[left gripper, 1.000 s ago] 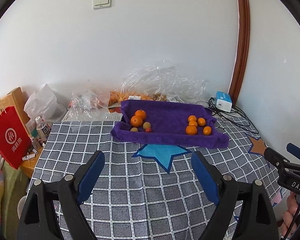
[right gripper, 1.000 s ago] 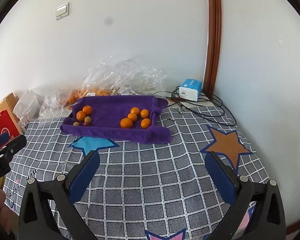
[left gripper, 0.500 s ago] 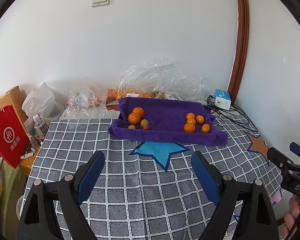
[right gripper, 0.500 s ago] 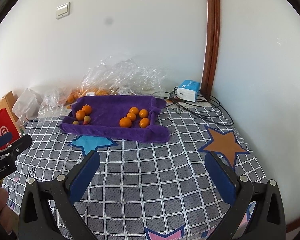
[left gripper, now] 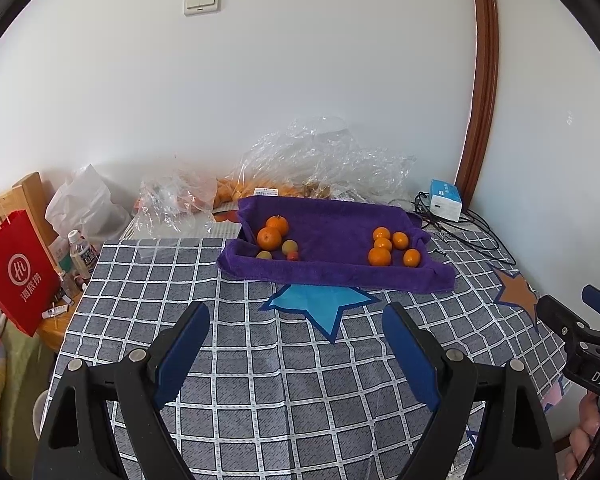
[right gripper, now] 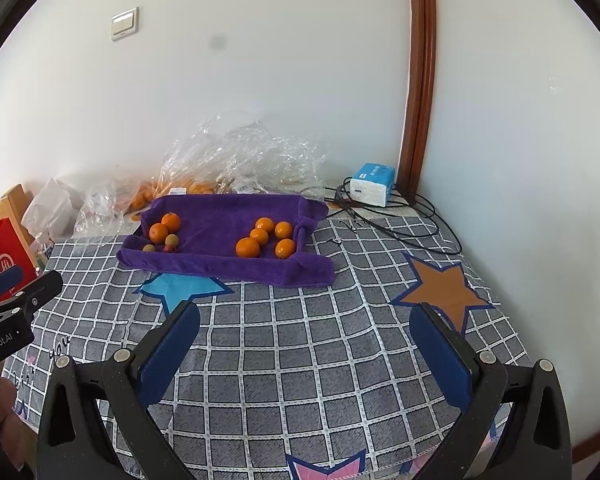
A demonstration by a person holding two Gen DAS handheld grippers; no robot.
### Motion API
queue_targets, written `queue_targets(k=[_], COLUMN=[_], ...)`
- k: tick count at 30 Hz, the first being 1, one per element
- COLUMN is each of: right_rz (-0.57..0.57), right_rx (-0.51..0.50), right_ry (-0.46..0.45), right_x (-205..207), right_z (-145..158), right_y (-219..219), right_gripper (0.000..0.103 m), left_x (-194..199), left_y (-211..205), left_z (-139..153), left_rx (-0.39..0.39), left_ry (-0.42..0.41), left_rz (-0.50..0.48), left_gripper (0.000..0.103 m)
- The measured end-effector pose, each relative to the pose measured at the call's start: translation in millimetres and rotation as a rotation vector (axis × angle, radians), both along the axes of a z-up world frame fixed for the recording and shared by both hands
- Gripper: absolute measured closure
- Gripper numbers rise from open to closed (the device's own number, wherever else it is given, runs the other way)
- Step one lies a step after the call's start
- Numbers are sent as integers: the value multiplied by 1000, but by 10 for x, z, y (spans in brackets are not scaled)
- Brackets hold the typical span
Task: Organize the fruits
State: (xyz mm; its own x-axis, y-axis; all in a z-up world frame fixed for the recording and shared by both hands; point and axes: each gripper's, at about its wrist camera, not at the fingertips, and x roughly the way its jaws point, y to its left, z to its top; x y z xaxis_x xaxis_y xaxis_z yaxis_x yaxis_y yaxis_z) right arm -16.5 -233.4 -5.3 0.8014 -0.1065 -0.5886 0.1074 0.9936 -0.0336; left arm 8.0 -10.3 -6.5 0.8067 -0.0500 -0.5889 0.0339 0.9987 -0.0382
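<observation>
The purple towel tray (left gripper: 332,236) holds seven oranges: two (left gripper: 269,238) left, five (left gripper: 379,257) right, plus three smaller fruits (left gripper: 289,247). It rests on a checked tablecloth (left gripper: 260,360) near white walls. Left gripper (left gripper: 296,354) and right gripper (right gripper: 306,356) both gape wide, empty.

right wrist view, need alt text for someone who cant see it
A purple towel on a checked tablecloth holds two groups of small oranges and other fruit. The open right tool hovers empty in front; crumpled plastic bags lie behind.
</observation>
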Motion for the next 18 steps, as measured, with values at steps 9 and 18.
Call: queue_targets(k=[9,18], right_rz=[-2,-1], right_rx=[-1,0], right_ry=[1,-5], right_x=[-19,-29], right_z=[-5,11], right_y=[1,-1], right_gripper=[0,0], left_x=[8,3], left_y=[-2,12], left_z=[-7,-7], left_rx=[-4,-7], left_ry=[4,5], left_rz=[2,5], left_gripper=[15,15])
